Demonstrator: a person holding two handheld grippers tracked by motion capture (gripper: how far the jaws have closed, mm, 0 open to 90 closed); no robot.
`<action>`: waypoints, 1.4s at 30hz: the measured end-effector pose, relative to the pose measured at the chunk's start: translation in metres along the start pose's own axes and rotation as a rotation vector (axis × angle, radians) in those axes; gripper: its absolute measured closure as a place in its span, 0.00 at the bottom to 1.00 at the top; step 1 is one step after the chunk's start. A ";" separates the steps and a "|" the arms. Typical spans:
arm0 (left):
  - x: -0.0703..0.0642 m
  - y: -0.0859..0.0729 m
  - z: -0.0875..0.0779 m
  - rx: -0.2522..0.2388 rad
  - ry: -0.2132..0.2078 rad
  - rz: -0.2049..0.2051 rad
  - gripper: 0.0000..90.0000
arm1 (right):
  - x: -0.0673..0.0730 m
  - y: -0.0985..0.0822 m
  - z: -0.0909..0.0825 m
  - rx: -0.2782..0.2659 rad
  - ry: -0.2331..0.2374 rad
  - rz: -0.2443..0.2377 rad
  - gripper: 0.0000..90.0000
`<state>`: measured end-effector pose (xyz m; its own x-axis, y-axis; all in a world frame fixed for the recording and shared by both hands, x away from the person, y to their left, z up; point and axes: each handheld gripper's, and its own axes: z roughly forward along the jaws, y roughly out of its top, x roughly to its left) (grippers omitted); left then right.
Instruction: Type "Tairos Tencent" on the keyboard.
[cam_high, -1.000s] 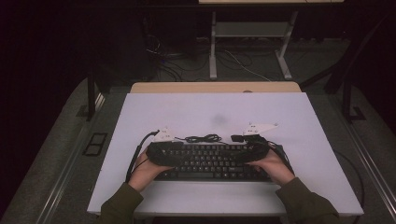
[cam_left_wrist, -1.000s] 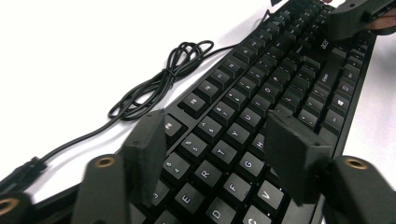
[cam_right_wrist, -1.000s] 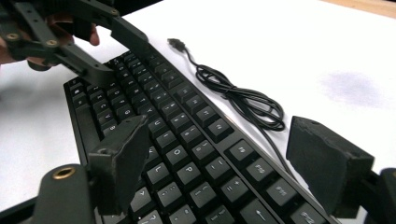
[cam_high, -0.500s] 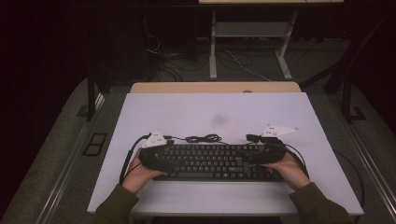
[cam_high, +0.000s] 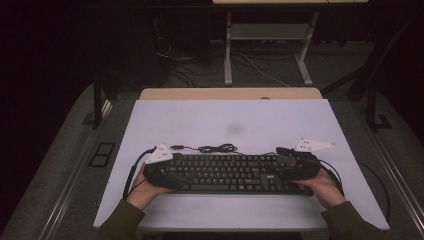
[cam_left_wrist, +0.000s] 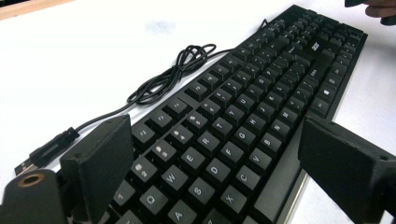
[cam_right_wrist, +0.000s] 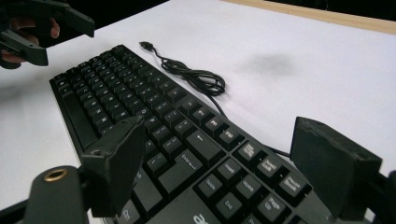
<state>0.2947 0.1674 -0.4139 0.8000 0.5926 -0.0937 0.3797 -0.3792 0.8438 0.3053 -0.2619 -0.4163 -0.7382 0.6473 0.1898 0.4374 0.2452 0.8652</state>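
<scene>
A black keyboard (cam_high: 232, 173) lies flat near the front edge of the white table (cam_high: 230, 117), also seen as the keyboard (cam_left_wrist: 243, 112) and the keyboard (cam_right_wrist: 173, 126). Its black cable (cam_high: 215, 148) is coiled just behind it, ending in a USB plug (cam_left_wrist: 46, 150). My left gripper (cam_high: 170, 175) is at the keyboard's left end. Its jaws have just been opening and now stand wide on either side of that end, the pads (cam_left_wrist: 100, 161) clear of it. My right gripper (cam_high: 294, 169) is open at the keyboard's right end, pads (cam_right_wrist: 329, 161) apart from it.
A faint grey smudge (cam_high: 234, 129) marks the table's middle. A wooden strip (cam_high: 230, 93) runs along the far edge. Beyond it stand the legs of another table (cam_high: 227, 55) and loose cables on the dark floor. The person's hand (cam_high: 145, 190) holds each gripper at the front edge.
Both hands have slid apart along the keyboard, the right one farther, from nearer its middle to its two ends. The keyboard lies in the same place.
</scene>
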 end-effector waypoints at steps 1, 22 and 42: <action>0.000 -0.001 -0.001 0.001 0.000 0.001 0.10 | 0.000 -0.001 -0.001 0.002 -0.001 -0.003 0.20; 0.003 -0.006 -0.005 -0.003 -0.009 -0.005 0.09 | -0.002 -0.033 -0.032 0.026 -0.023 -0.012 0.19; 0.003 -0.007 -0.004 0.005 -0.012 -0.005 0.10 | -0.006 -0.044 -0.041 0.025 -0.022 0.006 0.19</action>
<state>0.2924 0.1744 -0.4180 0.8033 0.5864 -0.1041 0.3861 -0.3795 0.8408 0.2695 -0.3062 -0.4370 -0.7245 0.6643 0.1841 0.4541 0.2590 0.8525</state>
